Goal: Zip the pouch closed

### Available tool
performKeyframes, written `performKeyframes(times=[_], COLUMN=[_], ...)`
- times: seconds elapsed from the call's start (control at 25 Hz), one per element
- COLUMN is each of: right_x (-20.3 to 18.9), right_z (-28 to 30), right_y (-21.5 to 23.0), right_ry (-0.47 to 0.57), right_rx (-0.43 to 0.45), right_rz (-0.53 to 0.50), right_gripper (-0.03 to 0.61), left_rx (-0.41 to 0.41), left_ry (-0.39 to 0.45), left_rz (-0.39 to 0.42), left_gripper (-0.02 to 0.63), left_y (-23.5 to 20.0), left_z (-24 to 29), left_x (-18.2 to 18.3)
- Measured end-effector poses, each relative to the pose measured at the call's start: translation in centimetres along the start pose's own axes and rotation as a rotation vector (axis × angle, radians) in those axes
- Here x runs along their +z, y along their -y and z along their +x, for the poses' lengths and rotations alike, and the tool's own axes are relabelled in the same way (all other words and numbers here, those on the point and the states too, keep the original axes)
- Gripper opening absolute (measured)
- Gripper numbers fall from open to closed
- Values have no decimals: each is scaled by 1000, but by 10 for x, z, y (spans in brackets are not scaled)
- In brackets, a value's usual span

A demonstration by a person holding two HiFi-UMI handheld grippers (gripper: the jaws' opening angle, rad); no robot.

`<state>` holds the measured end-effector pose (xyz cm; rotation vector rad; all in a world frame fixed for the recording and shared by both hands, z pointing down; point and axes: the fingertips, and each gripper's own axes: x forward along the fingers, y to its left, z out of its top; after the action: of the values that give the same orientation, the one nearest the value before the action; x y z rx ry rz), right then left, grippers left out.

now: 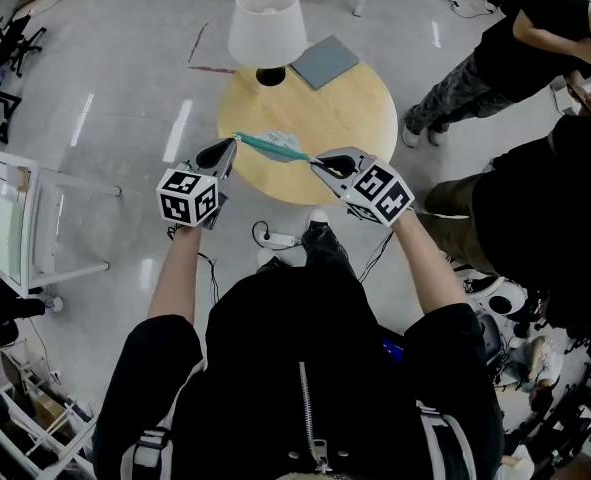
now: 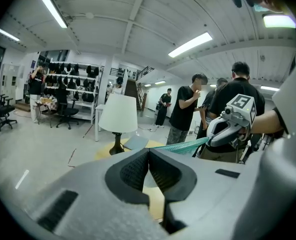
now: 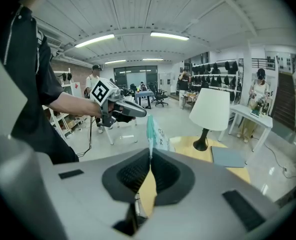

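A teal-edged pouch [image 1: 271,147] hangs stretched between my two grippers above the round wooden table [image 1: 360,108]. My left gripper [image 1: 233,146] is shut at the pouch's left end, and its jaws meet tightly in the left gripper view [image 2: 149,151]. From there the teal strip [image 2: 188,146] runs to the right gripper [image 2: 227,130]. My right gripper [image 1: 317,161] is shut on the pouch's right end. In the right gripper view the teal edge [image 3: 150,126] rises straight out of the closed jaws [image 3: 151,152]. The zip pull itself is hidden.
A white-shaded lamp [image 1: 266,23] and a flat grey pad [image 1: 325,62] sit at the table's far side. Two people [image 1: 530,38] stand to the right. A white chair [image 1: 35,218] is on the left, and a power strip [image 1: 280,239] lies on the floor.
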<state>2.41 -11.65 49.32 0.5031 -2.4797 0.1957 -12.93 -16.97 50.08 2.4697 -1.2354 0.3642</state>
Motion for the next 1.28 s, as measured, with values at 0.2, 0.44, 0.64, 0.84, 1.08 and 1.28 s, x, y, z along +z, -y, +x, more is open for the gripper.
performKeyframes(times=[0.2,0.44,0.64,0.84,1.08,1.28], right_x=[-4,-2,2,4,3,-3], right_z=[0,2,4,2,1,-2], right_y=[-3,-4,0,1,2,4], right_ry=[-5,-2,16,17,20,12], right_rx=[6,5,-5,-3,1,-10], right_rz=[-6,5,36,46,41,54], right_gripper=[11,11,12,12,12,12], left_rx=[3,2,4,0,-4,-26], left_ry=[-14,-33,-36,-37,-36,-17], left_rz=[35,33,26,24,17,11], left_gripper=[8,9,11,9,17,40], left_y=[-1,-5,-5,-1,5,16], left_z=[-2,-4,-1,3,10,13], left_x=[-4,-11,-15,-18,-23,-19])
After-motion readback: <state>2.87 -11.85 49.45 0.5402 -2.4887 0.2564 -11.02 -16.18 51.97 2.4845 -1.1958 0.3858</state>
